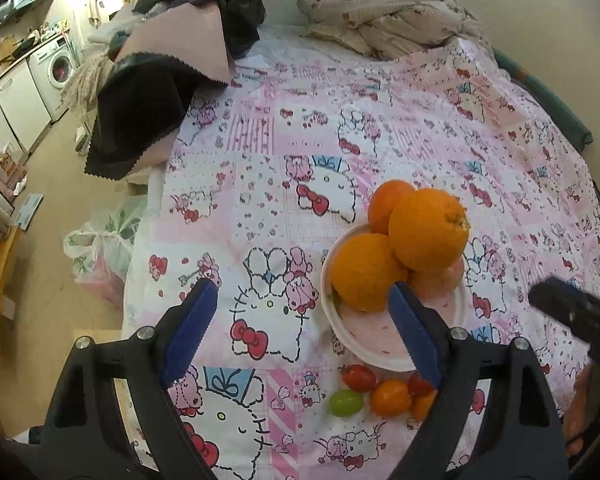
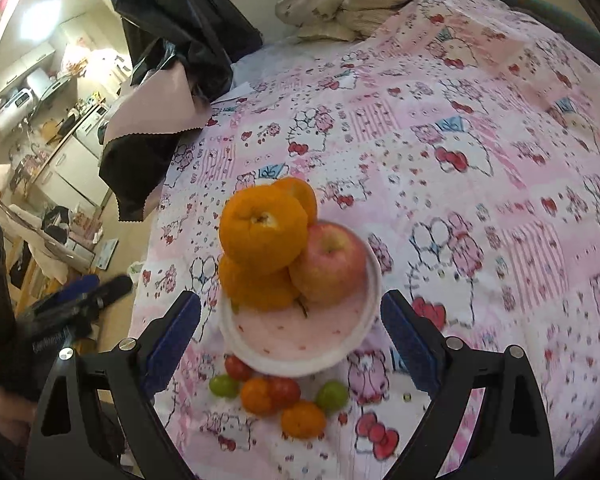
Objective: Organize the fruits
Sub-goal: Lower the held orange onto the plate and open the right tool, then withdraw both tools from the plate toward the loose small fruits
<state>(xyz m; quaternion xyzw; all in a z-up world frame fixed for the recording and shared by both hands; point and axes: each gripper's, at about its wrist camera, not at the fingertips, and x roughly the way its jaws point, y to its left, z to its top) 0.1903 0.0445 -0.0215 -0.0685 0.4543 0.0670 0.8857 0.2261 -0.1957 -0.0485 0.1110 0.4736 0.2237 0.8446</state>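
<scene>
Right now both of your claws hang over a bed covered with a pink cartoon-cat sheet (image 1: pixel 420 112), and neither one has hold of anything. Your left claw (image 1: pixel 302 332) has its blue pads spread wide, with only sheet between them. Just ahead of its right pad sits a pink bowl (image 1: pixel 380 344), and that pad overlaps the bowl's near rim in the view; whether it touches, you cannot tell. Three oranges (image 1: pixel 428 230) are piled in the bowl, one riding on top of the others. Close beside that same pad, nearer you than the bowl, lies a cluster of cherry tomatoes (image 1: pixel 358 378) in red, orange and green, resting on the sheet.

Your right claw (image 2: pixel 290 344) is also wide open, and the bowl (image 2: pixel 300 350) sits squarely ahead between its pads, clear of both. From this side you can see an apple (image 2: pixel 332 264) leaning against the oranges (image 2: pixel 264 232) on the claw's right. The tomatoes (image 2: pixel 284 392) lie just below the bowl, between the two pads. Off to the left of this claw, the left claw shows blurred at the bed's edge
</scene>
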